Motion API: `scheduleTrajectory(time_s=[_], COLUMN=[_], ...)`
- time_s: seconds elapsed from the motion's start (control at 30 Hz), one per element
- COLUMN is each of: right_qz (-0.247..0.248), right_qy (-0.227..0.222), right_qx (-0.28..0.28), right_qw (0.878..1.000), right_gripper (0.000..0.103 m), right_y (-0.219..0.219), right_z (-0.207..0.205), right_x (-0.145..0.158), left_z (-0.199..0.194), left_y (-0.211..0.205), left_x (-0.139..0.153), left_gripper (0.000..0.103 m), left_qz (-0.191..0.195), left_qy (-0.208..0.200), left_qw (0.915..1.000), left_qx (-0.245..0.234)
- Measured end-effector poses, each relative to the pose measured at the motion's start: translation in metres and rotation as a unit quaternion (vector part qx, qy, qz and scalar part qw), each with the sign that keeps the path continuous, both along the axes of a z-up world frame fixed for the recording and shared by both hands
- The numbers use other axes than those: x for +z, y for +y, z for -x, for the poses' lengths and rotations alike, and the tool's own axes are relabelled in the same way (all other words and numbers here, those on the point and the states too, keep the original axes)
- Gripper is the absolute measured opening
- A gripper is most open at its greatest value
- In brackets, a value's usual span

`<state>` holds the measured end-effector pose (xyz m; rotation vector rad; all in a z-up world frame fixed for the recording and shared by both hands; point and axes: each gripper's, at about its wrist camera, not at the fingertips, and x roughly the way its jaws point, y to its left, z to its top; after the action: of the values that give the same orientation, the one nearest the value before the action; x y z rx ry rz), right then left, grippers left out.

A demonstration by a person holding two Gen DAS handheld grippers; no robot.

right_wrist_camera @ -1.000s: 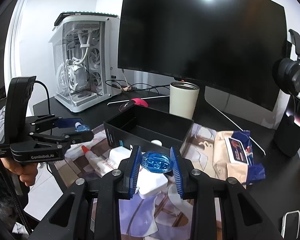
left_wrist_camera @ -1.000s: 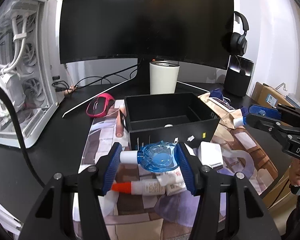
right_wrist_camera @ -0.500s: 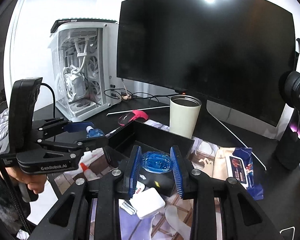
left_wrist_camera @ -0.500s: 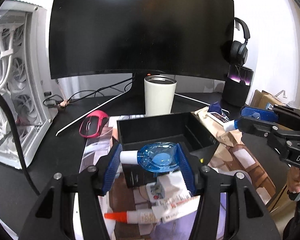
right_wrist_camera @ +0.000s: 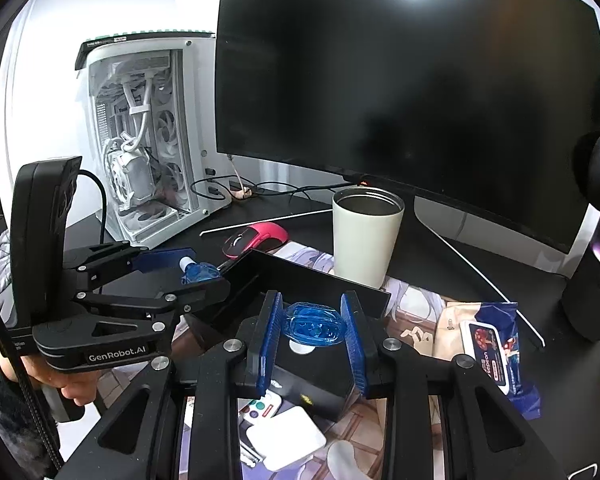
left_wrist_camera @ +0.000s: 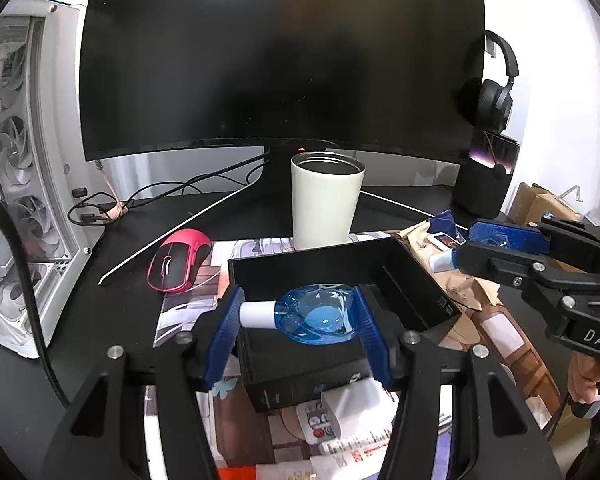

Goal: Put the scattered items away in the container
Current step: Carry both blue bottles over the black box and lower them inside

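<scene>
Left gripper (left_wrist_camera: pixel 298 316) was clamped on a blue bottle (left_wrist_camera: pixel 316 314), white cap toward the left pad, held over the near edge of the black box (left_wrist_camera: pixel 416 280). Right gripper (right_wrist_camera: pixel 312 326) was clenched on a second blue bottle (right_wrist_camera: pixel 315 325), its white cap pointing down, also over the box (right_wrist_camera: pixel 284 272).

Hard to read:
- Box interior mostly blocked by the bottles and pads in both views; an inner divider showed at the right in the left wrist view. Could not tell what was inside.
- White remote (right_wrist_camera: pixel 258 406) and white adapter block (right_wrist_camera: pixel 286 438) in front of the box were half covered by the right gripper's fingers.
- Tube with orange cap (left_wrist_camera: pixel 260 470) was cut off at the bottom of the left wrist view; its label print was illegible.
- Wipes pack (right_wrist_camera: pixel 486 350) was partly behind the right finger; headphones (left_wrist_camera: pixel 496 92) were clipped at the edge in the right wrist view.
- The person's hand (right_wrist_camera: pixel 74 388) showed only as fingers under the left gripper's handle.

Versus a second earlier: both grippers had moved forward toward the box with unchanged grips. The box, cup (left_wrist_camera: pixel 326 200) and pink mouse (left_wrist_camera: pixel 180 260) loomed larger. The tube and adapter had slid to the bottom of the views.
</scene>
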<state>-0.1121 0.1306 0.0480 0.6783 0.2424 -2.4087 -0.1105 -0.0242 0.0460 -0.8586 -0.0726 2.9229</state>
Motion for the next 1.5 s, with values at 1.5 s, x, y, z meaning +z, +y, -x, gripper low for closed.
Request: scheduleTrajectory(time_s=[1.5], right_qz=[-0.027], right_qy=[-0.084], right_qx=[-0.012], right_qw=[0.996], right_gripper=[0.030], right_y=[-0.035], right_z=[0.069], right_x=[-0.047], left_z=[0.051], left_y=[0.013], left_x=[-0.040], left_gripper=[0.055], left_qz=[0.028], left_qy=[-0.048], left_qw=[0.9984], left_qx=[0.003])
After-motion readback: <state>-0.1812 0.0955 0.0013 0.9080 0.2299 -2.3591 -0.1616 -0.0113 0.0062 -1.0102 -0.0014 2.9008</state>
